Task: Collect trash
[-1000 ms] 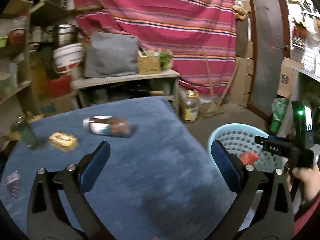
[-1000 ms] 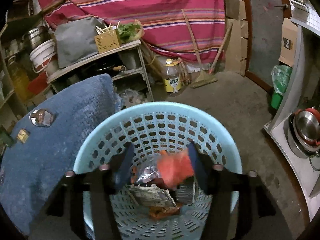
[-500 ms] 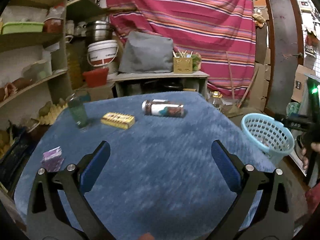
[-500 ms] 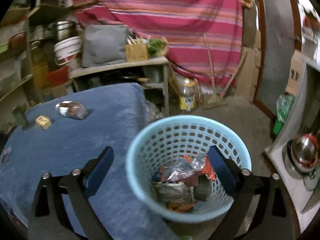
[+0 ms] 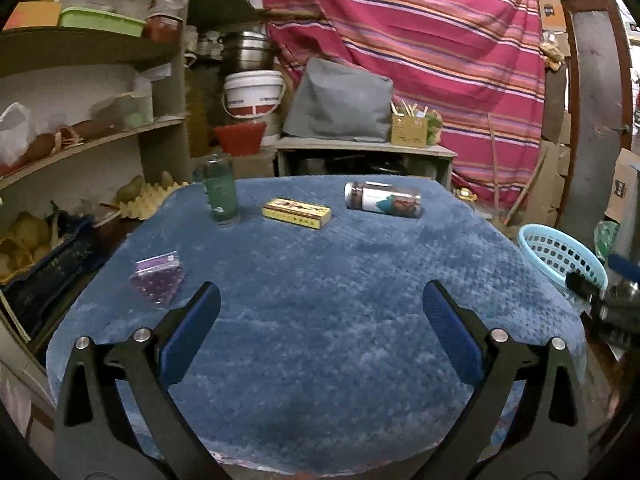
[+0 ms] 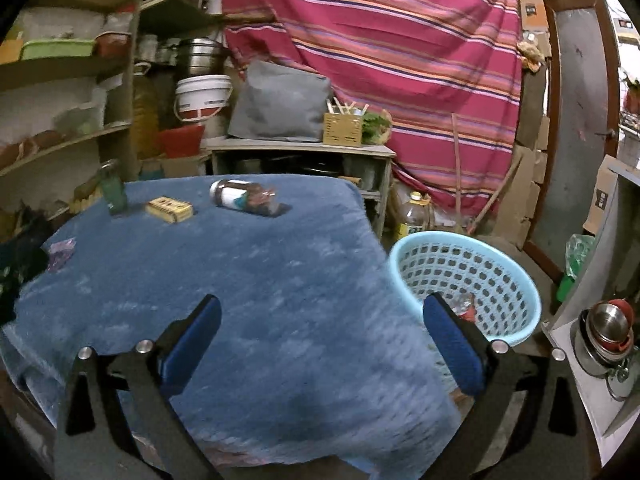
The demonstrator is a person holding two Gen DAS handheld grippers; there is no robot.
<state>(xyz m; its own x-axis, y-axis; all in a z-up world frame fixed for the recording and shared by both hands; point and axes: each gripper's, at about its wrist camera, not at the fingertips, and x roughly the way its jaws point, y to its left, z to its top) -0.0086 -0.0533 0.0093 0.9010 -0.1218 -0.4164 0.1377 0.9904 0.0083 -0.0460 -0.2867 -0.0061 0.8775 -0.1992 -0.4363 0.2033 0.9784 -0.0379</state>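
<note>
On the blue-covered table (image 5: pixel 320 288) lie a jar on its side (image 5: pixel 383 200), a yellow box (image 5: pixel 297 213), a purple zip bag (image 5: pixel 157 282) and an upright green bottle (image 5: pixel 219 190). My left gripper (image 5: pixel 320 312) is open and empty over the table's near part. My right gripper (image 6: pixel 320 312) is open and empty over the table's right front, left of the light blue basket (image 6: pixel 464 284), which holds some trash. The jar (image 6: pixel 246 197), box (image 6: pixel 169 209) and bag (image 6: pixel 61 249) also show in the right wrist view.
Shelves with produce and containers (image 5: pixel 80 120) stand at the left. A low bench with a grey cushion (image 5: pixel 340 104) stands behind the table. Metal bowls (image 6: pixel 608 336) sit on a counter at the right. An oil bottle (image 6: pixel 414 216) stands on the floor behind the basket.
My right gripper dropped the red wrapper into the basket, then pulled back and swung left over the table. My left gripper drew back and turned left, bringing the whole table into view.
</note>
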